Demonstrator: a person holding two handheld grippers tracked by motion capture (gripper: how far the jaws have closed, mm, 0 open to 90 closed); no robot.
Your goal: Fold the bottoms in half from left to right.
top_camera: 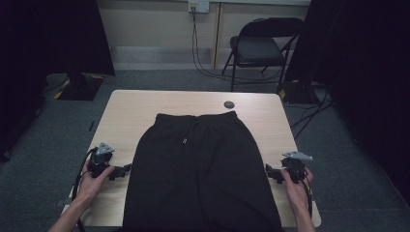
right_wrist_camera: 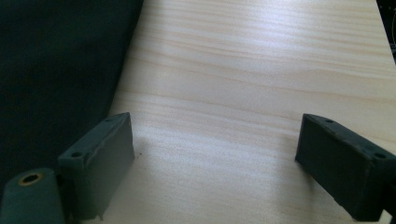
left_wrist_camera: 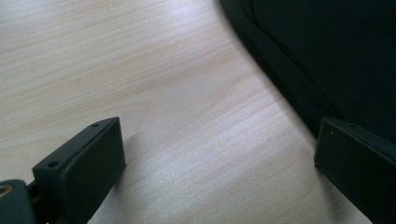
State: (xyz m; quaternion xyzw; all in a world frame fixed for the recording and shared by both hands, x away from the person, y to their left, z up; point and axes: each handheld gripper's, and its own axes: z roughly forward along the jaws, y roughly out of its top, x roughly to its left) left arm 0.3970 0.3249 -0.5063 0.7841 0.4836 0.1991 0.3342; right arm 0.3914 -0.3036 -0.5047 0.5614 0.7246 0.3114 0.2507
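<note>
Black shorts (top_camera: pixel 200 169) lie flat on the light wooden table (top_camera: pixel 140 104), waistband toward the far side, legs running off the near edge. My left gripper (top_camera: pixel 126 168) rests on the table just left of the shorts, jaws wide apart over bare wood, and its own view has the shorts' edge (left_wrist_camera: pixel 299 56) at upper right. At the right side of the shorts my right gripper (top_camera: pixel 268 169) is also open, nothing between its jaws; the fabric (right_wrist_camera: pixel 60 70) lies to the left in its view.
A small dark round object (top_camera: pixel 229 104) sits near the table's far edge. Beyond the table stand a black folding chair (top_camera: pixel 258 48) and trailing cables on the grey floor. Dark curtains hang at both sides.
</note>
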